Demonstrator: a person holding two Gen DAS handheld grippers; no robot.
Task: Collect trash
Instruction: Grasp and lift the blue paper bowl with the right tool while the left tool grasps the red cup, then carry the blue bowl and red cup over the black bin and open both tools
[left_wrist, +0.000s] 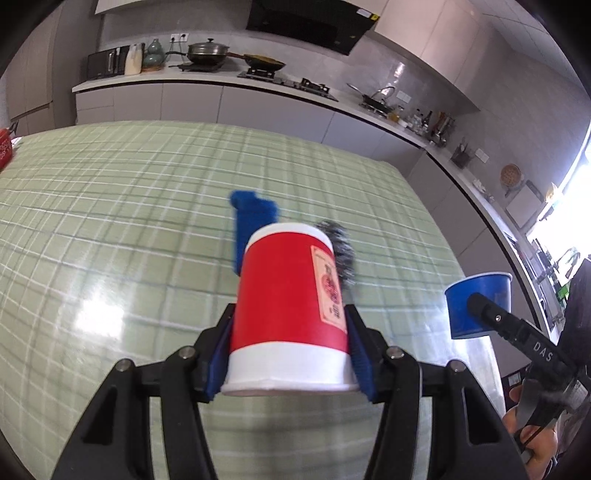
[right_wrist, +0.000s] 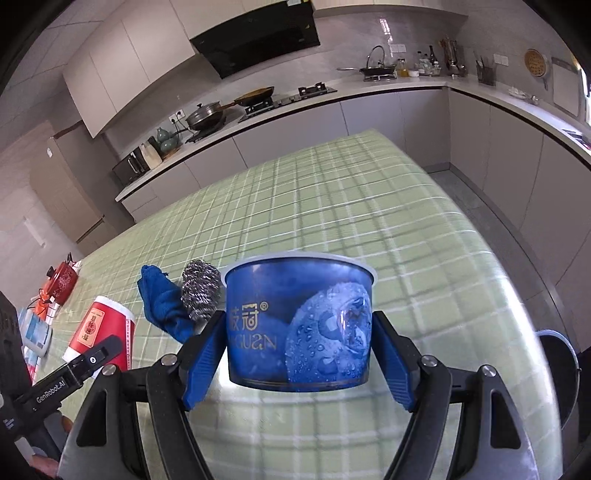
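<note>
My left gripper (left_wrist: 290, 314) is shut on a red paper cup (left_wrist: 291, 295) with white bands and a label, its blue pads pressing both sides, above the green checked table (left_wrist: 110, 221). My right gripper (right_wrist: 299, 321) is shut on a blue printed bowl (right_wrist: 299, 325), held upright over the table. The right wrist view shows the red cup (right_wrist: 99, 328) at lower left with a left finger (right_wrist: 99, 350) on it. At the right edge of the left wrist view is the blue bowl (left_wrist: 480, 302).
A blue cloth (right_wrist: 162, 302) and a steel scourer (right_wrist: 199, 291) lie together mid-table. A red pot (right_wrist: 62, 280) and some packets (right_wrist: 37, 332) sit at the left end. A white-rimmed dark container (right_wrist: 554, 354) stands past the table's right edge. Kitchen counters run behind.
</note>
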